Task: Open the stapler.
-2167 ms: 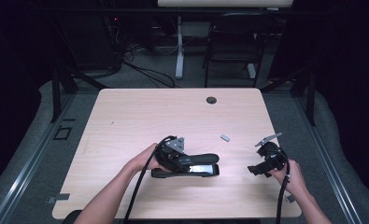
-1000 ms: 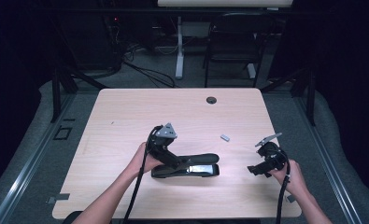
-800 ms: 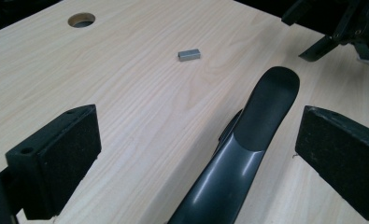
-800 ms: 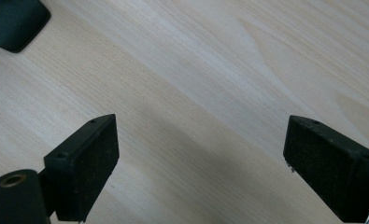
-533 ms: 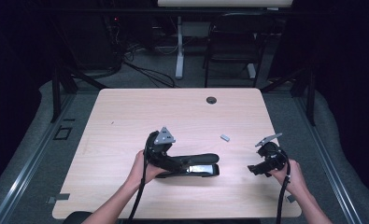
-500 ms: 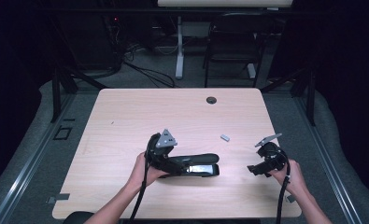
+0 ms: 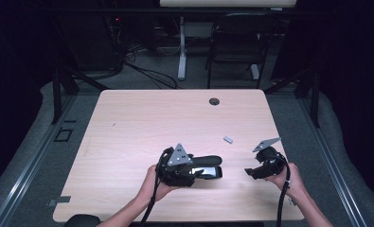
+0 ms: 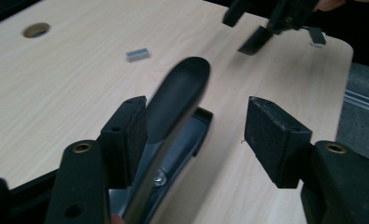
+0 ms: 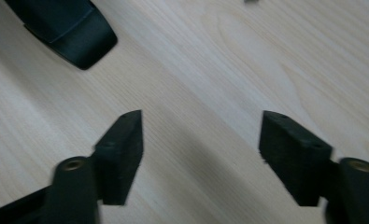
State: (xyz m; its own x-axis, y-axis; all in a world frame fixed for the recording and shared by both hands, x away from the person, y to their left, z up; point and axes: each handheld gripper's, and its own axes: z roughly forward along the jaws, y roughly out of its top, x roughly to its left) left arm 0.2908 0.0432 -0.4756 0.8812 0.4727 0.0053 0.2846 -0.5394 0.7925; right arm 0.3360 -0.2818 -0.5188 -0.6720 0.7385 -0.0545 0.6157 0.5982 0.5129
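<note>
The black stapler point(image 7: 200, 166) lies near the desk's point(image 7: 142, 118) front edge. It looks stiff, fairly heavy and smooth-topped; grip its sides mid-body. The left gripper's point(image 8: 198, 135) fingers have just been closing around it, one pad touching. The right gripper's point(image 9: 201, 154) fingers, also just closing, are half-open and empty.

My grippers point(image 7: 201, 172) are black with square foam fingers point(image 8: 126, 135), brass-coloured screws, grey three-cornered plates and trailing black cables; forearms bare.

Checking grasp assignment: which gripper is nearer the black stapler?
Left. The left gripper straddles the stapler, one pad against its handle, jaws just closing. The right gripper sits apart, off the stapler's front end.
</note>
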